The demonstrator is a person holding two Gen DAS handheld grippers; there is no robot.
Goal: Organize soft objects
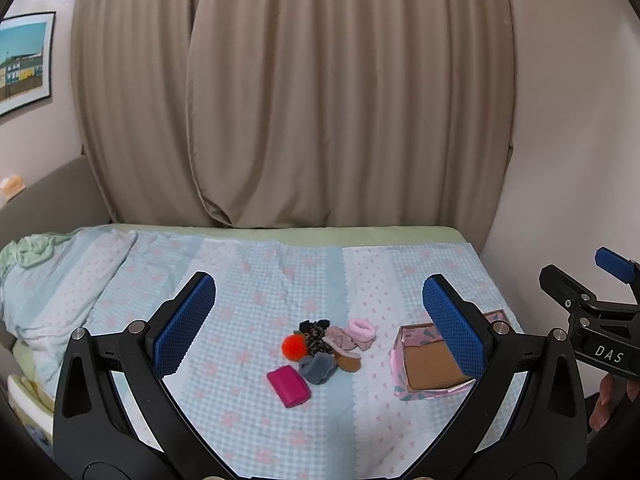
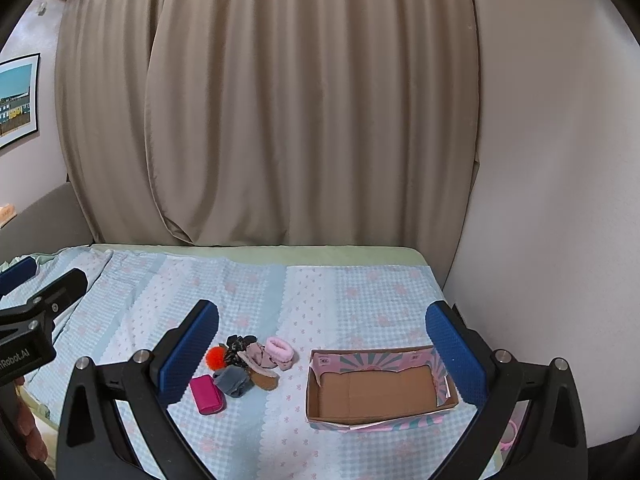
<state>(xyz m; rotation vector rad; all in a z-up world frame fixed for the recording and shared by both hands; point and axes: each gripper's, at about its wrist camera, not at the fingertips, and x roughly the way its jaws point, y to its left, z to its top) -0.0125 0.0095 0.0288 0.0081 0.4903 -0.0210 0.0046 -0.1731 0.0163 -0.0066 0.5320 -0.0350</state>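
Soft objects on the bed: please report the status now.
Left gripper and right gripper open, holding nothing. Soft pile untouched beside the box, nothing in it. No obstacle seen.

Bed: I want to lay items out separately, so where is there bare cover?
Free: the strip of cover between the pile and the box, and the wide stretch behind both, up to the curtain. The box floor is bare too. Crowded: the pile itself, with the pink pouch touching it.

beige curtain (image 1: 288, 92) | pale wall (image 2: 552, 160) | framed picture (image 1: 24, 62) | checked bedspread (image 1: 280, 276)
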